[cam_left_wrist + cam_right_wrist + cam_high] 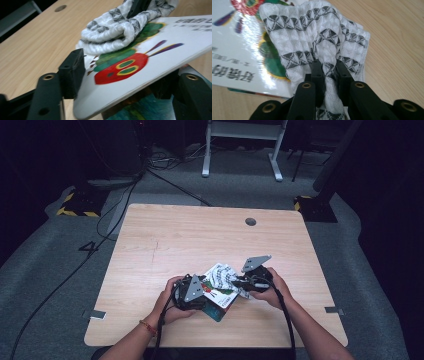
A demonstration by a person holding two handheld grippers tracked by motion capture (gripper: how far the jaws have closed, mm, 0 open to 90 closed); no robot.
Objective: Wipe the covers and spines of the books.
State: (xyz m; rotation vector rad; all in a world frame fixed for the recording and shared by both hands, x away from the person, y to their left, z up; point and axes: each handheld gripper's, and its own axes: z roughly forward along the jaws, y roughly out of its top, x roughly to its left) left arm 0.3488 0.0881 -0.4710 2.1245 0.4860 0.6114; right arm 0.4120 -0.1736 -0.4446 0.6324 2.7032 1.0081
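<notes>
A picture book (223,301) with a white cover and a red-and-green caterpillar (120,68) lies near the table's front edge. A white cloth (222,275) with grey triangle bands is bunched on top of the book. My right gripper (238,281) comes in from the right and is shut on a fold of the cloth (307,37), which is pinched between its jaws (328,68). My left gripper (206,294) is at the book's left edge. Its jaws (130,70) stand wide apart, with the raised white cover slanting between them and a teal page (147,110) beneath.
The wooden table (200,235) has a round cable hole (250,222) at the back right. Black cables (100,240) trail over the grey floor at the left. A white desk frame (240,145) stands behind the table.
</notes>
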